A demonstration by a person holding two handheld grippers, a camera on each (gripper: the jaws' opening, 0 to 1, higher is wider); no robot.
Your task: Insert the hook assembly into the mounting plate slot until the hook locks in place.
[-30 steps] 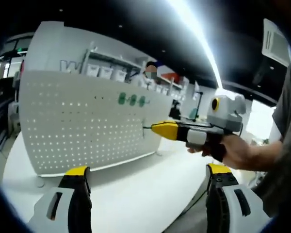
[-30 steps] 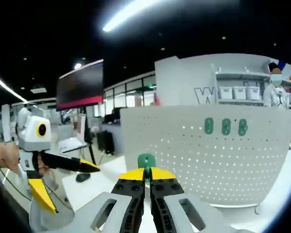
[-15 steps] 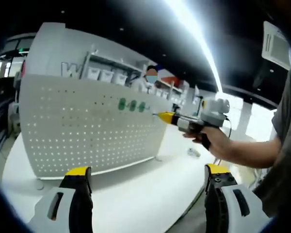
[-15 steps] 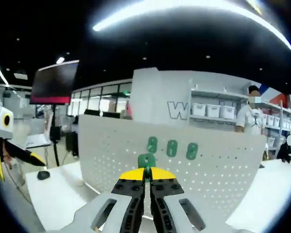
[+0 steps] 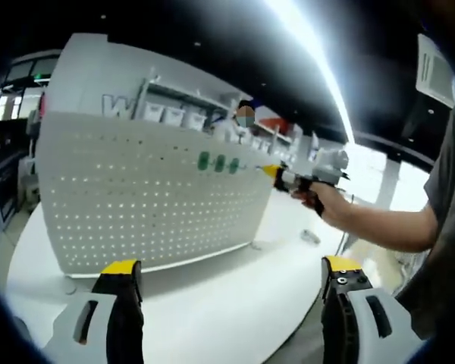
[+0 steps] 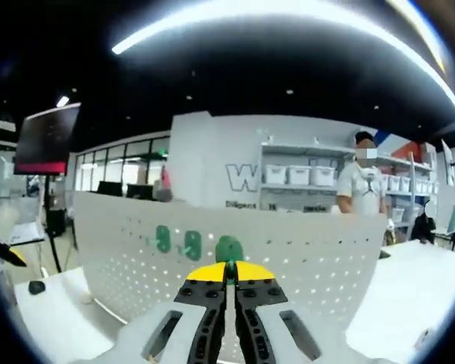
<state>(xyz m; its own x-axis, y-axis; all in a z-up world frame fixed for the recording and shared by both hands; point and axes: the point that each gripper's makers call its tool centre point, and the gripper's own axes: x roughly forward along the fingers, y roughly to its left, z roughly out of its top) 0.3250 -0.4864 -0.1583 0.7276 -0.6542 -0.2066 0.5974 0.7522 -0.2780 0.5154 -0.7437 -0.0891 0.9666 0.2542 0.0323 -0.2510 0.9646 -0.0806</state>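
Where the white table (image 5: 212, 303) curves across the left gripper view, the left gripper (image 5: 231, 284) hangs above it with its yellow-tipped jaws spread wide and nothing between them. Beyond them the upright white perforated mounting plate (image 5: 136, 197) stands on the table, three green hooks (image 5: 219, 163) already set in a row near its upper edge. Further right, a hand carries the right gripper (image 5: 267, 171) up beside that row (contact with the plate is too small to tell).

In the right gripper view, two of those hooks (image 6: 176, 242) sit left of centre on the plate (image 6: 311, 262). The right gripper (image 6: 228, 267) is clamped on a green plastic hook assembly (image 6: 228, 248), which stands just above the jaw tips, right beside the mounted pair. A person in a white shirt (image 6: 358, 189) stands behind the plate.
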